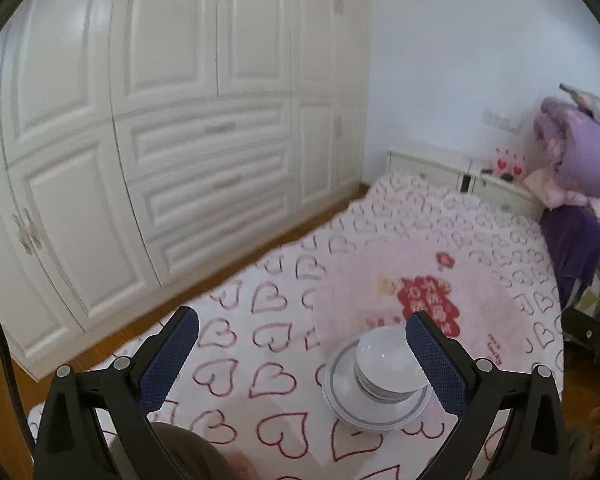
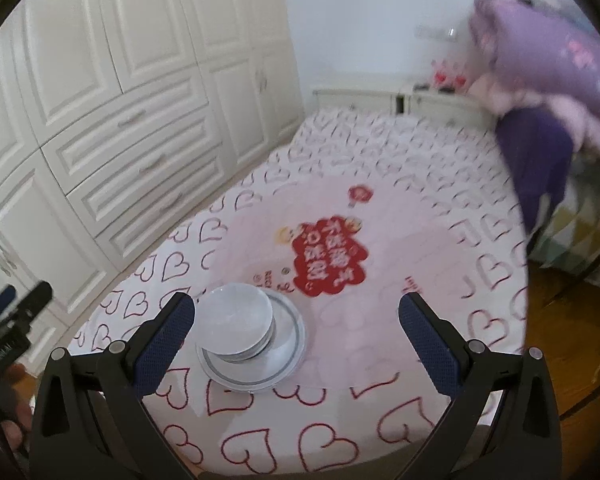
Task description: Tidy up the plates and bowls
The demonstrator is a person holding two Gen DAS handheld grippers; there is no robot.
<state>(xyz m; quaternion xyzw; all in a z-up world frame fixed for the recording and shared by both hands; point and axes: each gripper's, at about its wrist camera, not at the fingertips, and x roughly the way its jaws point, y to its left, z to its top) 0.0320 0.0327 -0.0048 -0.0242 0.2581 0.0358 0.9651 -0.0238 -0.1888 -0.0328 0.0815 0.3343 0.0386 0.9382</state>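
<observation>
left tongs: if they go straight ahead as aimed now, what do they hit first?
Probably the heart-print bedspread. The left tongs are wide open and empty, pointing down across the bed; the stacked bowls on the plates sit right of centre, near the right finger. Depth is unclear, so the stack could be clipped.

A bed [image 2: 380, 152] carries a white sheet printed with red heart outlines, and a pale pink plastic bag [image 2: 380, 264] with a red label lies near its middle. White panelled wardrobes [image 1: 160, 140] run along its left edge. Purple bedding [image 2: 548, 56] is piled at the far right corner, beside a white nightstand [image 2: 380, 98].
</observation>
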